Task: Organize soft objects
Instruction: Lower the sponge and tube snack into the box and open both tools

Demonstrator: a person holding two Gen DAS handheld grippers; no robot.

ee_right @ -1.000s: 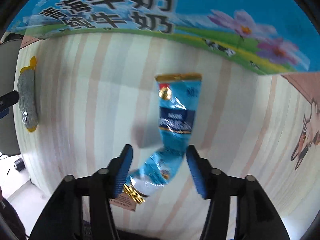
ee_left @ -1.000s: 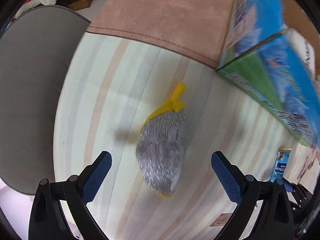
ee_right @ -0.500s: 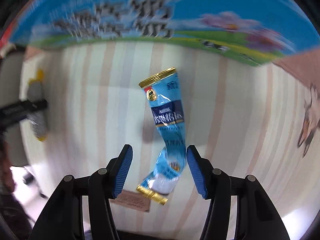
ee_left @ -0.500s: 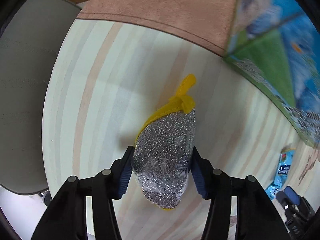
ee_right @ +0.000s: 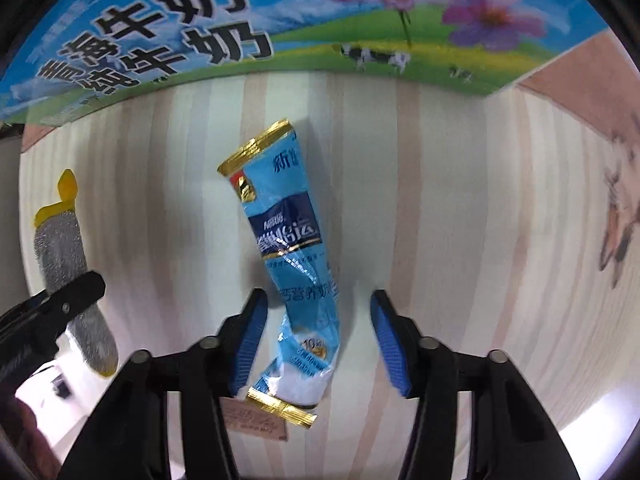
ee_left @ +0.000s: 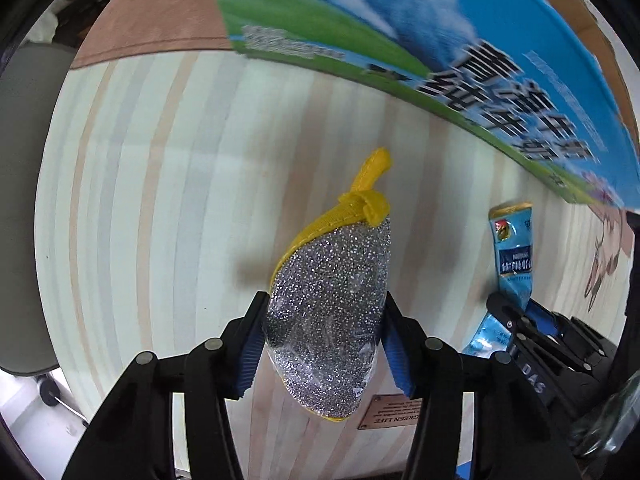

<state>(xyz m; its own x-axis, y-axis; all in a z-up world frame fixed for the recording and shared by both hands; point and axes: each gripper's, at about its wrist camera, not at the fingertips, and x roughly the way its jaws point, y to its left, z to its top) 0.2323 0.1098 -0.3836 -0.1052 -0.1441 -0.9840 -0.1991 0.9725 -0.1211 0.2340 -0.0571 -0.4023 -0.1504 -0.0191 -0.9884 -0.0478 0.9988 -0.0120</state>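
Note:
My left gripper (ee_left: 322,344) is shut on a silver glittery scrubber pad with a yellow rim and loop (ee_left: 332,300), held over the striped wooden table. The pad also shows at the left of the right wrist view (ee_right: 64,248). A blue powder sachet with gold ends (ee_right: 292,264) lies crumpled on the table between the fingers of my right gripper (ee_right: 316,340). The blue pads stand apart from the sachet on both sides, so that gripper is open. The sachet also shows at the right of the left wrist view (ee_left: 514,256).
A large blue and green milk carton box (ee_right: 240,20) stands along the far side of the table, also seen in the left wrist view (ee_left: 440,52). A pink mat (ee_left: 160,12) lies behind it. A grey chair (ee_left: 20,200) stands at the left.
One second ago my left gripper was open around the pad; it closed on it and has carried it right, toward the box and sachet. The right gripper stays open around the sachet.

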